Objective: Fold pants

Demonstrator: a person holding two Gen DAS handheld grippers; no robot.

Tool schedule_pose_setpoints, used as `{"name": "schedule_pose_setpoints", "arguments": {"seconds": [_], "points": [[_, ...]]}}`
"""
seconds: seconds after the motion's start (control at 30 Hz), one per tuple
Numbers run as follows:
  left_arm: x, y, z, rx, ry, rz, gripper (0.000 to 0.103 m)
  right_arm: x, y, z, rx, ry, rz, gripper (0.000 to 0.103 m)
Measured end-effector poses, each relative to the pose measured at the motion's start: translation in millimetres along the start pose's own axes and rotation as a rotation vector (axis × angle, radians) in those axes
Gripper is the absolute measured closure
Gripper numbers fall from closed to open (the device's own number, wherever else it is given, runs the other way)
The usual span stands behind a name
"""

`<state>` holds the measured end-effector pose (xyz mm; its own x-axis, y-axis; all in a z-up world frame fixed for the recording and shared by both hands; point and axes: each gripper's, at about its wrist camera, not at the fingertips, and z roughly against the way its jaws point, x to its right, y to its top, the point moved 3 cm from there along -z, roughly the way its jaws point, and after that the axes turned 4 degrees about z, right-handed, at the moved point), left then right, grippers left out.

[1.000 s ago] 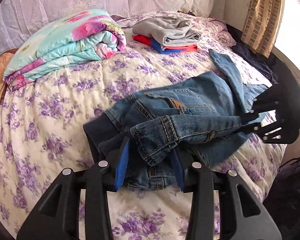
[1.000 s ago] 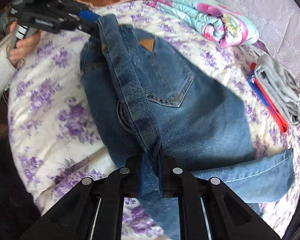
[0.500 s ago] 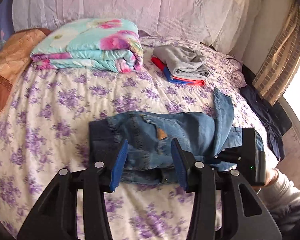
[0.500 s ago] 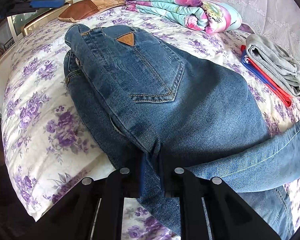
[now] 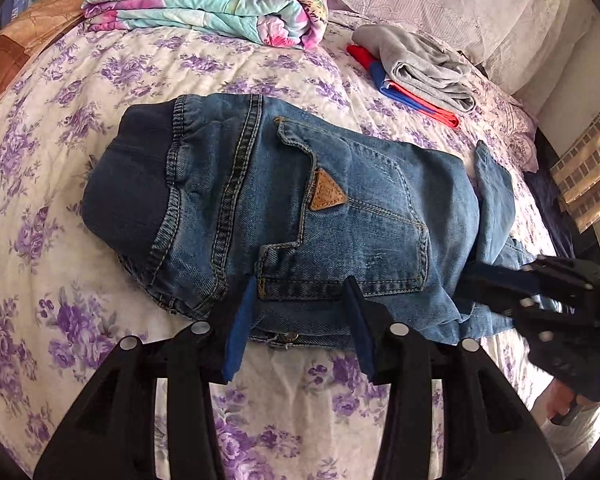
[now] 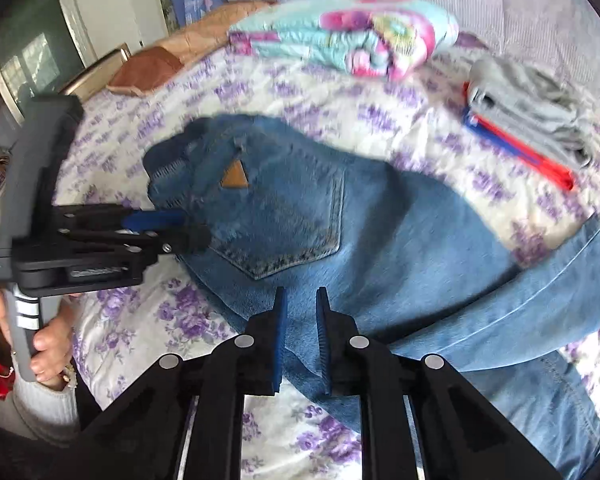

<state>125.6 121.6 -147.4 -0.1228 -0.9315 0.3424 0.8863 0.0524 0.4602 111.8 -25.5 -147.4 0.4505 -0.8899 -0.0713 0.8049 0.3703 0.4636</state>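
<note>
Both grippers empty over the half-folded jeans on the bed.

The left gripper (image 5: 300, 312) stands wide open with nothing between its blue pads, its tips at the near edge of the jeans (image 5: 300, 208) below the back pocket (image 5: 364, 224). The right gripper (image 6: 300, 324) has only a narrow gap, no cloth in it, and hovers over the seat of the denim. The jeans lie on the flowered bedspread (image 5: 52, 168), waistband (image 5: 140, 184) to the left and one leg (image 6: 540, 300) trailing off right, curled over itself. To fold well, I judge the leg should be flattened first, then pinched at its hem through both layers and carried toward the waistband with edges aligned. Beyond lie a rolled quilt (image 5: 220, 0) and a stack of folded clothes (image 5: 420, 68).
</note>
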Motion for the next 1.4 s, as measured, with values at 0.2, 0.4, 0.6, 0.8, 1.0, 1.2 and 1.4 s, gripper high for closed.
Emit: {"name": "schedule_pose_setpoints", "arguments": {"seconds": [0.2, 0.4, 0.6, 0.8, 1.0, 1.2, 1.4], "points": [[6, -3, -3, 0.033, 0.031, -0.056, 0.059, 28, 11, 10, -0.176, 0.077, -0.104, 0.088], [11, 0, -5, 0.028, 0.065, -0.053, 0.057, 209, 76, 60, -0.174, -0.372, -0.436, 0.05], [9, 0, -6, 0.03, 0.066, -0.06, 0.057, 337, 75, 14, -0.352, -0.509, -0.766, 0.051], [10, 1, -6, 0.017, 0.056, -0.09, 0.056, 369, 71, -33, -0.444, -0.507, -0.864, 0.051], [7, 6, -8, -0.007, 0.024, -0.078, 0.056, 377, 52, -44, -0.516, -0.602, -0.867, 0.058], [6, 6, -8, -0.019, 0.02, -0.072, 0.056, 355, 32, 29, -0.306, -0.524, -0.826, 0.089], [7, 9, -8, -0.04, 0.018, -0.078, 0.056, 313, -59, 179, 0.088, -0.422, -0.836, 0.089]]}}
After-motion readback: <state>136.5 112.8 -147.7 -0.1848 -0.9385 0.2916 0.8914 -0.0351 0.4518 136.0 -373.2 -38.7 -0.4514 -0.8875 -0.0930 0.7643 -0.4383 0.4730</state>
